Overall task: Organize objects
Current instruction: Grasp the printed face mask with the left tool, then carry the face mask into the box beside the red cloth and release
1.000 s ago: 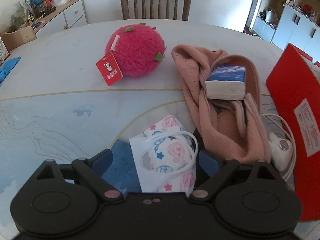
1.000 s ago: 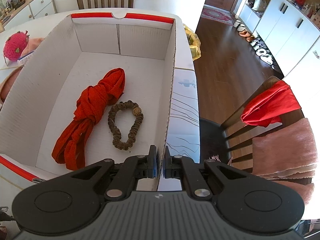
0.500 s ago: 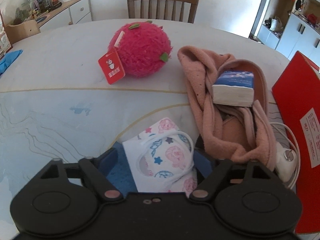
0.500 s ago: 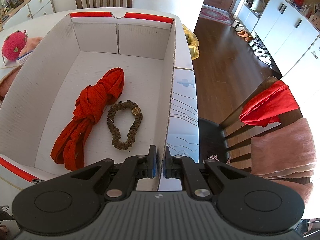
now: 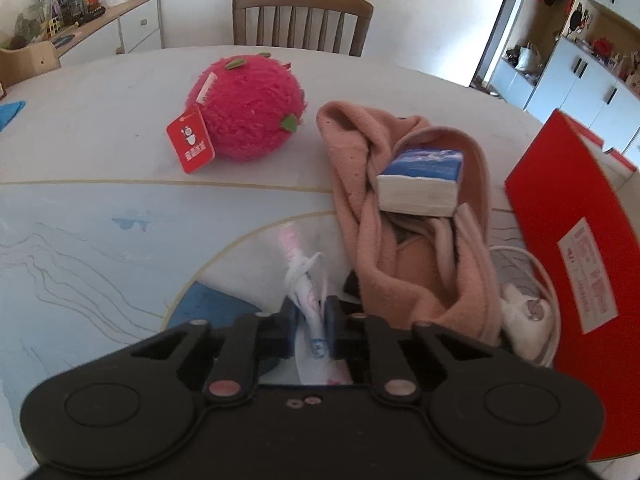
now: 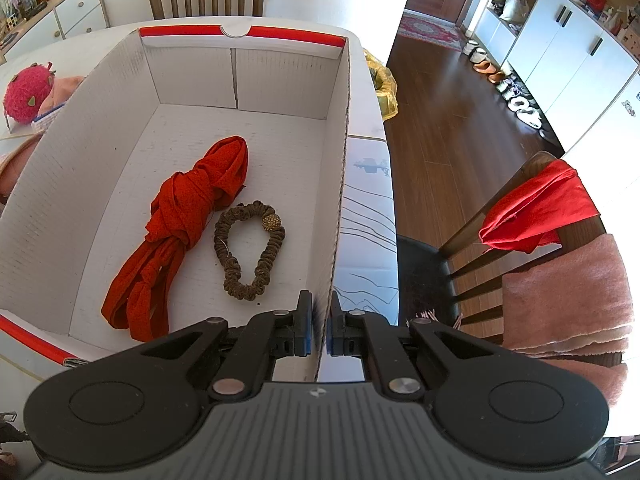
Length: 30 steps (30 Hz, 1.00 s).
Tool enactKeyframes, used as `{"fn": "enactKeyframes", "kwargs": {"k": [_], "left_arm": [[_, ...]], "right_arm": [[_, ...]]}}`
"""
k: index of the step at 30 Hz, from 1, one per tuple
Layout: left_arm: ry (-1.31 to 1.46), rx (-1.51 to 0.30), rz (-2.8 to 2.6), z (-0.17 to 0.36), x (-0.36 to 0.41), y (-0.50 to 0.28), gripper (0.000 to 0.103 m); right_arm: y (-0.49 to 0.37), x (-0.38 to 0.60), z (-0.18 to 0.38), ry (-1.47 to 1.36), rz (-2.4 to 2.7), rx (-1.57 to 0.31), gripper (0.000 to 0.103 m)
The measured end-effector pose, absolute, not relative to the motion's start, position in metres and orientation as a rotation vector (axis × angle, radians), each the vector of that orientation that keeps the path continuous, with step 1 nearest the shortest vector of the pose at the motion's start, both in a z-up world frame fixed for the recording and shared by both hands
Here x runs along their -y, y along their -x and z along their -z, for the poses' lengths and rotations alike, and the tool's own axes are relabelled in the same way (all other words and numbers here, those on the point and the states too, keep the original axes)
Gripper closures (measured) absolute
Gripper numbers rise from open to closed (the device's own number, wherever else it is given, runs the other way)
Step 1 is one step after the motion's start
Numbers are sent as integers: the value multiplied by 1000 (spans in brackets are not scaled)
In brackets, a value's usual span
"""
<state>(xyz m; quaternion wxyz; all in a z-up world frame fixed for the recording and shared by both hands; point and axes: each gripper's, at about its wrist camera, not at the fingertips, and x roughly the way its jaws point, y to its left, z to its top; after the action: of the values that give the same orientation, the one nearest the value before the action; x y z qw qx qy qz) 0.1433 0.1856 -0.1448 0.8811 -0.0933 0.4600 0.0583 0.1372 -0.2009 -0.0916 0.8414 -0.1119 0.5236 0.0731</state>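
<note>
The left gripper (image 5: 311, 322) has its jaws closed on a child's face mask (image 5: 316, 344), white with a pink and blue print. The mask is crumpled into a narrow fold between the pads, and its ear loop (image 5: 308, 266) trails forward over the table (image 5: 100, 216). The right gripper (image 6: 319, 328) has its jaws nearly together, pinching the near right wall of the open cardboard box (image 6: 340, 184) and steadying it.

Judged step: carry the mask to the box, which stands to the right of the left gripper; its red outer wall (image 5: 568, 240) is visible in the left wrist view. Recommended technique:

- Lift straight up before moving sideways. The pink scarf (image 5: 416, 264) lies just beside the left gripper, with a tissue pack (image 5: 420, 184) resting on it; a low sweep could drag either.
- Check that the trailing loop hangs free. It may catch on the scarf or on the white cable (image 5: 536, 276) beside the box.
- Clear the box rim fully before lowering.
- Release over bare floor inside the box, apart from the red fabric tie (image 6: 180, 232) and the brown scrunchie (image 6: 248, 248) already there.
- Keep the right gripper's hold on the wall until the mask is dropped, so the light box does not slide.

The red plush fruit (image 5: 248, 112) lies farther back on the table, not yet boxed.
</note>
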Motion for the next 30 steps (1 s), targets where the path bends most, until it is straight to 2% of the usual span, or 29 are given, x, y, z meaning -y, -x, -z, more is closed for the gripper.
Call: {"fn": "enactKeyframes", "kwargs": {"k": [17,30], "left_arm": [[248,-908,1,77,-175,-114,96],[135,-879,268,27,-80,-127,96]], "right_arm": [[-138,199,97,233,-159,-1109,97],[-137,200,99,228,-163,-1105,97]]}}
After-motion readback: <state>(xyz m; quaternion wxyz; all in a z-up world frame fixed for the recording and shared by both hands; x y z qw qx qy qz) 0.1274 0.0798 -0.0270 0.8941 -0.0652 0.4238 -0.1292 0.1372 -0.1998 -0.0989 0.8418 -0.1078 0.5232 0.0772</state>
